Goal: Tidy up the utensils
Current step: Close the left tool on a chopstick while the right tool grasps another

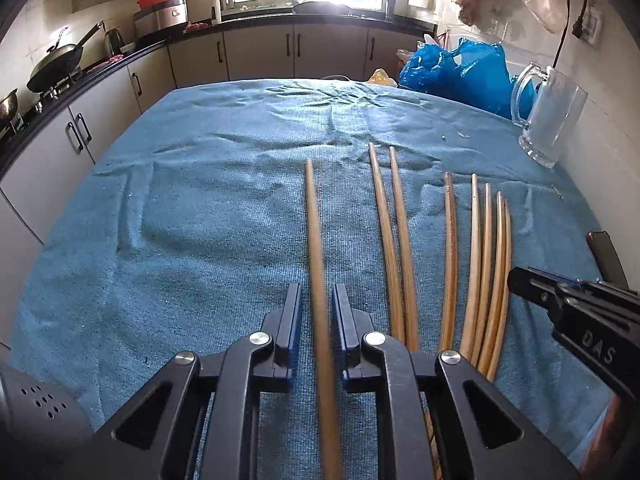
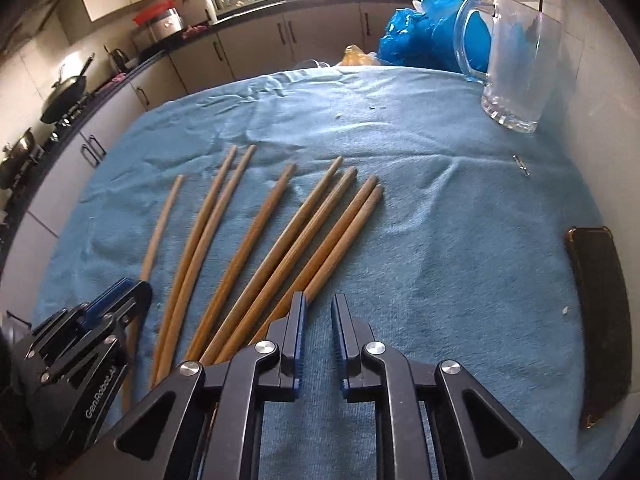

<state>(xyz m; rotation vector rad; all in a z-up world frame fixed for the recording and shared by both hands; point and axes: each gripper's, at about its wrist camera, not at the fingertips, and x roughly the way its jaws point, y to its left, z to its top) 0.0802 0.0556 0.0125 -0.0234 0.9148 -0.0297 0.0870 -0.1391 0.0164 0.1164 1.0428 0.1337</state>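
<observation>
Several wooden chopsticks lie side by side on a blue towel [image 1: 180, 200]. My left gripper [image 1: 318, 292] points down at the leftmost chopstick [image 1: 314, 220]. Its narrowly parted fingers straddle the stick, with a thin strip of towel showing on each side. In the right wrist view the left gripper [image 2: 134, 286] sits over that same chopstick [image 2: 162, 224]. My right gripper [image 2: 319, 300] has its jaws close together with only towel between them. Its left finger is beside the near end of the rightmost chopstick [image 2: 348, 240]. A glass mug [image 2: 520, 68] stands empty at the far right.
A pair of chopsticks [image 1: 390, 240], a single one [image 1: 450, 260] and a tight bundle [image 1: 488, 272] lie right of the left gripper. A dark flat object [image 2: 600, 320] lies at the right edge. A blue plastic bag [image 1: 456, 68] sits at the table's far end. Kitchen counters run behind and to the left.
</observation>
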